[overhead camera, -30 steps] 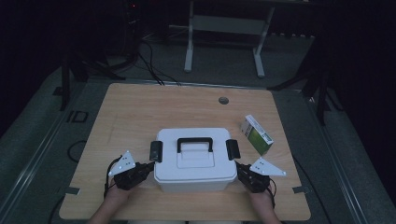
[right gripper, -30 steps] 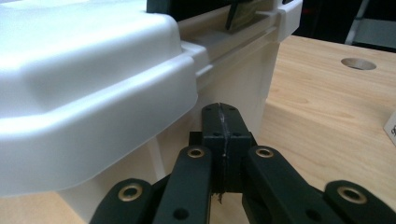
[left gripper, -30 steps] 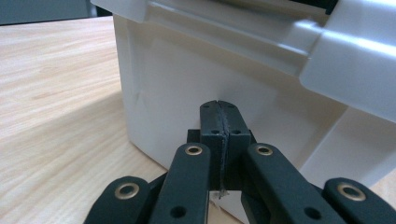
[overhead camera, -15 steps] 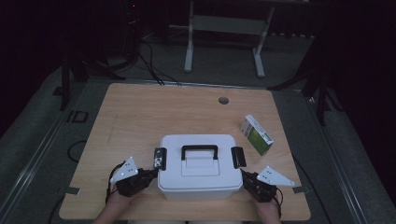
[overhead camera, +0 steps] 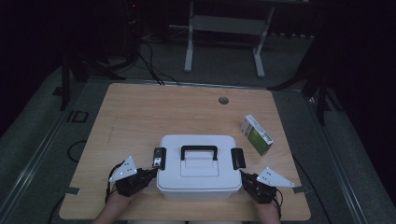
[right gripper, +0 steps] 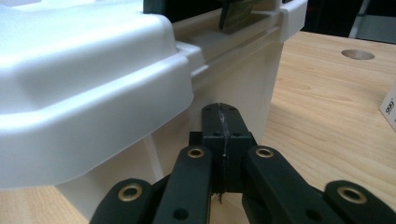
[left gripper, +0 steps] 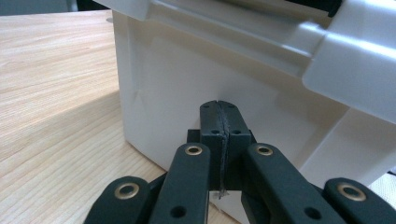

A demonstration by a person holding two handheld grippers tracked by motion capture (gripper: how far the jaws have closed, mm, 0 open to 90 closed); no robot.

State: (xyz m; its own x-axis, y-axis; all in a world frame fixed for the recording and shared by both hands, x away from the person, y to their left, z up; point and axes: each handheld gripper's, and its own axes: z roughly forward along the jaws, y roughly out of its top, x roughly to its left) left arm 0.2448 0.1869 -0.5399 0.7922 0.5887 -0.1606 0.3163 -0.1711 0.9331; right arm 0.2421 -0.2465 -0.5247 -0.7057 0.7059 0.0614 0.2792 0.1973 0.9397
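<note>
A white plastic box (overhead camera: pixel 200 179) with a black handle (overhead camera: pixel 199 150) and a black latch (overhead camera: pixel 159 158) at each end stands near the table's front edge. My left gripper (overhead camera: pixel 150 176) is shut with nothing between its jaws, its tips at the box's left wall (left gripper: pixel 187 84). In the left gripper view the closed left gripper (left gripper: pixel 219 109) points straight at that wall, under the lid's rim. My right gripper (overhead camera: pixel 243 179) is also shut and empty, at the box's right side. In the right gripper view the right gripper (right gripper: pixel 221 114) sits below the overhanging lid (right gripper: pixel 93 93).
A green and white carton (overhead camera: pixel 257 134) stands on the wooden table (overhead camera: pixel 140 116) to the right of and behind the box. A round cable hole (overhead camera: pixel 223 100) lies near the far edge. Desk legs and cables are on the dark floor beyond.
The box and both grippers have shifted a little toward the table's front edge, and the box looks slightly larger. Both grippers stay shut at its sides.
</note>
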